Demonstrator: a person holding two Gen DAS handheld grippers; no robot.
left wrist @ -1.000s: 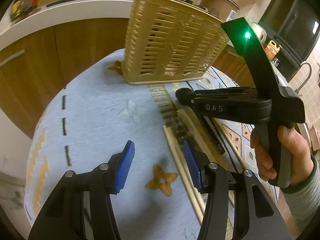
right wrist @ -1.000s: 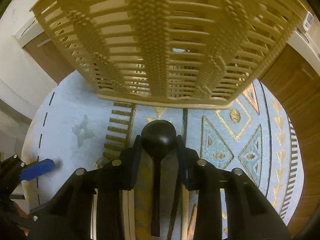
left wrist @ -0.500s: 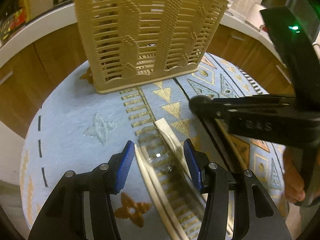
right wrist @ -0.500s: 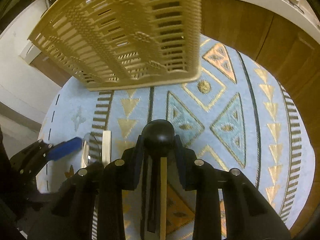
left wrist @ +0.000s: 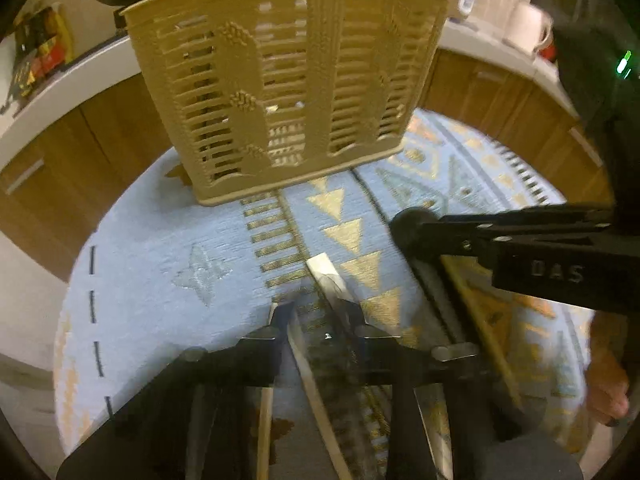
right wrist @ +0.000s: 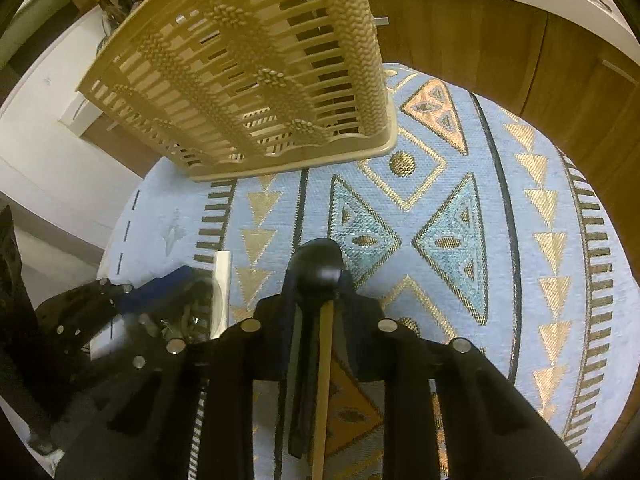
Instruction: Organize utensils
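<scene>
1. Left wrist view: your left tool (left wrist: 320, 316) is pressed together on a clear plastic spoon (left wrist: 316, 344) lying on the blue patterned table (left wrist: 160, 240). The spoon's long axis runs away from you toward the beige slatted basket (left wrist: 284, 92), and a pale flat utensil (left wrist: 322, 266) pokes out just past the fingertips.
2. Same view: a thin wooden stick (left wrist: 265, 412) lies alongside under the tool. The basket stands upright at the far side of the table, well apart. Your right tool crosses in from the right edge.
3. Right wrist view: your right tool (right wrist: 318, 296) is closing around a black spoon (right wrist: 318, 266). Its bowl points toward the basket (right wrist: 256, 76), its handle runs back under the tool, and a wooden stick (right wrist: 323, 380) lies beside it.
4. Same view: the left tool (right wrist: 176, 292) sits at lower left, near.
</scene>
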